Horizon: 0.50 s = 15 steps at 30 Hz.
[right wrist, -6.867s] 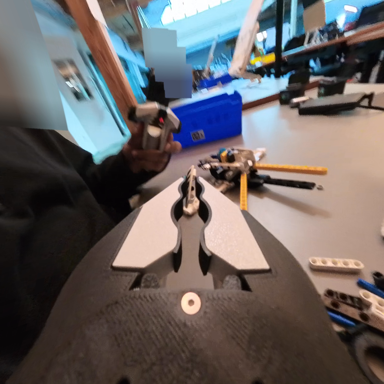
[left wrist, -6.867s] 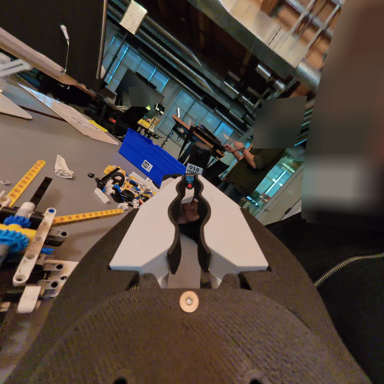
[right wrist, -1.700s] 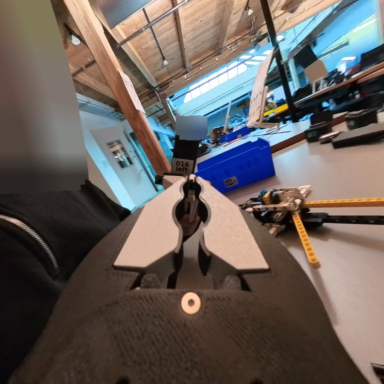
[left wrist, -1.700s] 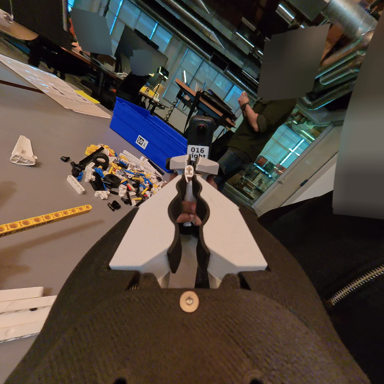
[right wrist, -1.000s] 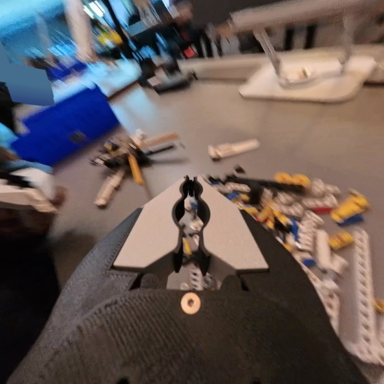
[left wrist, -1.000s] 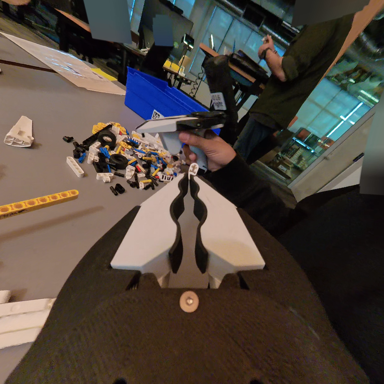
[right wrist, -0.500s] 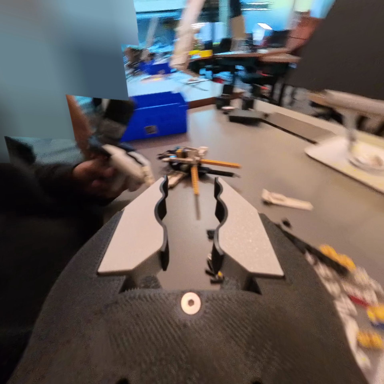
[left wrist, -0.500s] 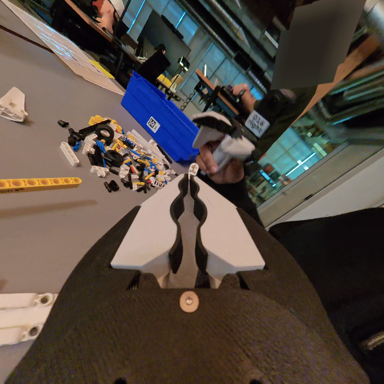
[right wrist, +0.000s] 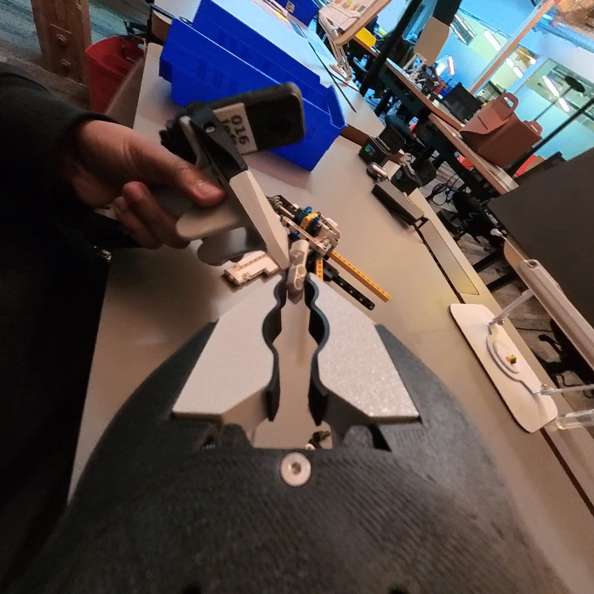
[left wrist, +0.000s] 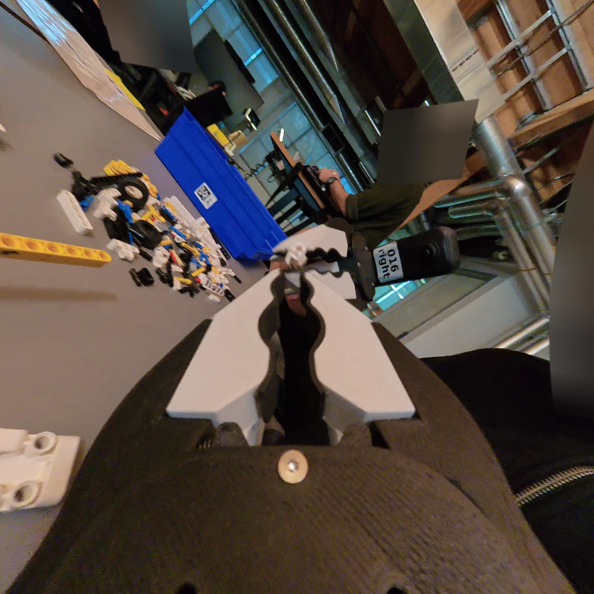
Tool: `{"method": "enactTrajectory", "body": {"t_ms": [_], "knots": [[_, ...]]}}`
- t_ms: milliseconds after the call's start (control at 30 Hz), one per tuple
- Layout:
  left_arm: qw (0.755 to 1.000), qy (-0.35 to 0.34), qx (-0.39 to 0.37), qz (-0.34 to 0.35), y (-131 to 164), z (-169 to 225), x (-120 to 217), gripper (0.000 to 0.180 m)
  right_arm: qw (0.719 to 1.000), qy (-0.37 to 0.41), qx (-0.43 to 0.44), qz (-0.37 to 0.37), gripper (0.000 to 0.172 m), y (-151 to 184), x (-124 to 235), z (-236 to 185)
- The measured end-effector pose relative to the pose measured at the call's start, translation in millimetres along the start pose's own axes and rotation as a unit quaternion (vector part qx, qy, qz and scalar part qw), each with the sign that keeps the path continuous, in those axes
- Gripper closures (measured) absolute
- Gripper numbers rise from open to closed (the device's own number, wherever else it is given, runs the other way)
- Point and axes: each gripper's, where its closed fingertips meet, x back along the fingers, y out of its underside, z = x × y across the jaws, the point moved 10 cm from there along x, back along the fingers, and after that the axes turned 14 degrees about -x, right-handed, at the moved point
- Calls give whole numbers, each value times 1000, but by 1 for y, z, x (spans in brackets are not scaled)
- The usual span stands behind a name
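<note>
Grippers meet tip to tip above the grey bench (right wrist: 401, 257), both on one small white connector piece (right wrist: 297, 273).

Right gripper (right wrist: 295, 286): fingers nearly closed, black pads pressing the near end of the white connector piece, which stands up out of the tips, tilted slightly right. Left view shows this gripper (left wrist: 300, 257) lying sideways, fingers pinched on the same piece (left wrist: 295, 255).

Left gripper (left wrist: 291, 278): fingers narrowly apart, white piece sitting right at the tips; whether its pads press it, cannot tell. In the right view its finger (right wrist: 260, 218) comes down from the left, tip touching the far end of the piece. A hand (right wrist: 135, 183) holds its grey handle.

Around: pile of loose small building parts (left wrist: 154, 225), black, white, blue and yellow, far left on bench, with a yellow holed beam (left wrist: 51, 250) nearer. Blue bin (left wrist: 218, 199) beyond the pile. Part-built assembly (right wrist: 308, 228) with yellow and black beams just beyond the grippers. Flat white holed part (right wrist: 250, 270) lies on the bench under the left gripper. White plate (right wrist: 501, 363) at the right edge.
</note>
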Motion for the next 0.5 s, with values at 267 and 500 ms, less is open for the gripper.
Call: {"method": "enactTrajectory", "body": {"t_ms": [267,500], "knots": [[983,-74,-164,-28,-3,10,10,148,953,174,-191,-158,164,58,-6,71],[978,-72,-192,-36,-5,12,17,151,916,113,-351,-155,160,79,-23,87]]}}
